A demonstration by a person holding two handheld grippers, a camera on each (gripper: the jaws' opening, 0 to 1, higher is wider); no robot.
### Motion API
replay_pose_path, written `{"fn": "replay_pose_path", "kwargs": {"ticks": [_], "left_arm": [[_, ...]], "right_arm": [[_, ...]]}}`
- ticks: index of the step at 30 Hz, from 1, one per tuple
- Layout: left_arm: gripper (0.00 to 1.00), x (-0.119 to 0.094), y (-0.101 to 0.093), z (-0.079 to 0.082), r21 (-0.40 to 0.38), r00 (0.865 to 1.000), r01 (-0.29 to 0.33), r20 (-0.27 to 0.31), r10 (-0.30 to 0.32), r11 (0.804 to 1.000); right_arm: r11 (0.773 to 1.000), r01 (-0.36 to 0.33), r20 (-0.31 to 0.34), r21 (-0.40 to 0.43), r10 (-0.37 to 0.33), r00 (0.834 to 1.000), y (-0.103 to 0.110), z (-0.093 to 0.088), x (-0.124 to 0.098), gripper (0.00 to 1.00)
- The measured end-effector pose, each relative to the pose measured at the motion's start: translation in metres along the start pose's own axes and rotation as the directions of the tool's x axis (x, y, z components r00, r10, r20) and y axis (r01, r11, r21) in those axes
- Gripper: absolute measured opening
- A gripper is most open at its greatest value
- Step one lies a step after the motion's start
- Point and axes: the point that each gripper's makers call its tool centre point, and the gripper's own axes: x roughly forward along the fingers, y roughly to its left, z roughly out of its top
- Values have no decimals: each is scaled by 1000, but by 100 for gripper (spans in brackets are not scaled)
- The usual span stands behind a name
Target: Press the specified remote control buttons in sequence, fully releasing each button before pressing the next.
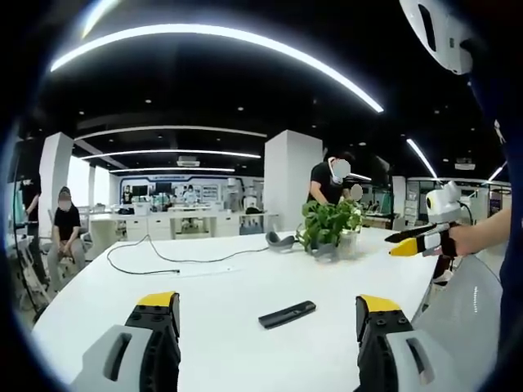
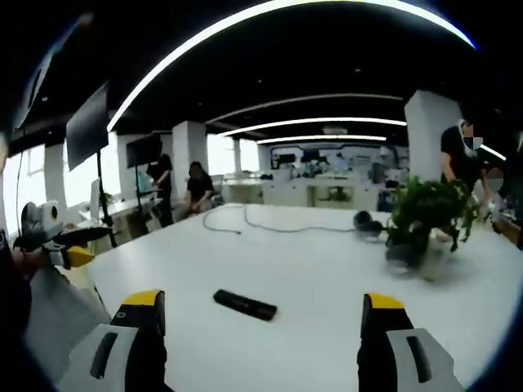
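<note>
- On the white table, one black remote control is seen lying flat, with bare tabletop on every side and the edges well away.
- Its long axis is seen running slantwise across both views; which end carries the buttons cannot be told, the picture being too coarse.
- One potted plant, one black cable and one headset are counted farther back.
- Two grippers are counted: the left gripper and the right gripper, each held above the near table with jaws wide apart, nothing between them.
- Neither is touching the remote, which lies ahead between each pair of jaws.
</note>
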Motion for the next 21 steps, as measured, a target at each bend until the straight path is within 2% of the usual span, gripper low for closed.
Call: {"fn": "replay_pose_path", "kwargs": {"ticks": [5, 8, 11, 15, 21], "left_arm": [[94, 0, 0, 2, -6, 1000, -5, 8, 5, 1000], [95, 0, 1, 5, -11, 1000, -9, 20, 10, 1000], [95, 0, 3, 3, -21, 1000, -19, 11, 19, 1000], [95, 0, 2, 1, -22, 1000, -18, 0, 18, 1000], [94, -1, -1, -2, -8, 1000, 1, -17, -1, 1000]], "right_arm": [[1000, 1, 17, 3, -1, 1000, 3, -2, -6, 99], [1000, 23, 0, -1, -23, 1000, -3, -5, -5, 99], [1000, 7, -4, 11, -7, 1000, -2, -7, -5, 99], [1000, 4, 19, -17, -4, 1000, 1, -2, -8, 95], [1000, 16, 61, -17, -15, 998, 2, 7, -10, 95]]}}
